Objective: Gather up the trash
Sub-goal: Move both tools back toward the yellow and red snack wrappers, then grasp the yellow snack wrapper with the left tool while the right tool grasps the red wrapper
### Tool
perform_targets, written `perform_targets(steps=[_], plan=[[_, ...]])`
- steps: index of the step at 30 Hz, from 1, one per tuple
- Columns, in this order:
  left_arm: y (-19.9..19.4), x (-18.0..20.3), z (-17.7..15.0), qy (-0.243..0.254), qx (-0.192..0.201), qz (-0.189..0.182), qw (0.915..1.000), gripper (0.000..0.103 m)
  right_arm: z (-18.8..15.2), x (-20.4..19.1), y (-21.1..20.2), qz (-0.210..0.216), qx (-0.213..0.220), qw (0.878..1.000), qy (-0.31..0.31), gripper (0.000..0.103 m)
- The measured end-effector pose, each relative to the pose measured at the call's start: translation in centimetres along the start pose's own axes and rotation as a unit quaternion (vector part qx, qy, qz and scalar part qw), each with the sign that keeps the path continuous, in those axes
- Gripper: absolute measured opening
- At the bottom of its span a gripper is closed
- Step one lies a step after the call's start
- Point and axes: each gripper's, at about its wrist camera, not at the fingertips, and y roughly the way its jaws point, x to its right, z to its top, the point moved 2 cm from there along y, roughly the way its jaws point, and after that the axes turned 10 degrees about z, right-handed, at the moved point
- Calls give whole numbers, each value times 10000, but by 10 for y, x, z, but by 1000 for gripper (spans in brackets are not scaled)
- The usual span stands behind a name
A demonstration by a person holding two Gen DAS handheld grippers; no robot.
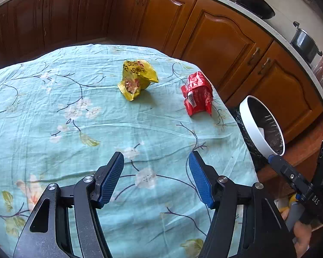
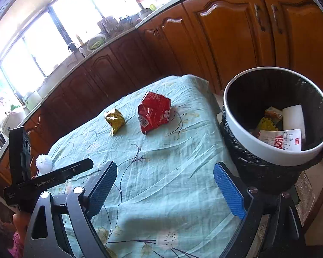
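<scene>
A crumpled yellow snack wrapper (image 1: 136, 78) and a crumpled red wrapper (image 1: 197, 94) lie on the far part of a table with a teal floral cloth (image 1: 75, 129). They also show in the right wrist view: the yellow wrapper (image 2: 115, 119), the red wrapper (image 2: 154, 111). A white-rimmed bin with a black liner (image 2: 275, 150) stands off the table's right side and holds several scraps. My left gripper (image 1: 156, 179) is open and empty above the near cloth. My right gripper (image 2: 164, 190) is open and empty near the bin, well short of the wrappers.
Brown wooden kitchen cabinets (image 1: 221, 34) run behind and to the right of the table under a light countertop. Pots (image 1: 305, 43) sit on the counter. The left gripper's body (image 2: 47, 180) shows at the left of the right wrist view.
</scene>
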Motion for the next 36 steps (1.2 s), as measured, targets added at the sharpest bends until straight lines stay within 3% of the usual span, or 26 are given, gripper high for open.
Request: perform_targets(steps=[6,19,22,28,31,33,36], plan=[[2,-18,17,-149,-2,81,9999,65,16,-2,20,154,-211,9994,217,102],[37,-27,88,-575,-84,-11,9983,65,73,3,77,353,-109,9989,278,101],[55,-28,100,-693,-156,21,9975,65,81,6,95,399,-202,9983,369,100],[83,-25,113,-666,-222,140,9974,63,86,18,120,359,-360,9970,588,88],[95,-23,113,-559,-315,130,9979,38,85,25,127,357,-415,9963,663,75],[99,-22,111,-505,-359,35,9981,14,83,27,130,471,-419,9957,682,53],[94,-16,109,-297,-251,54,9992,5,79,18,122,526,-342,9968,500,40]])
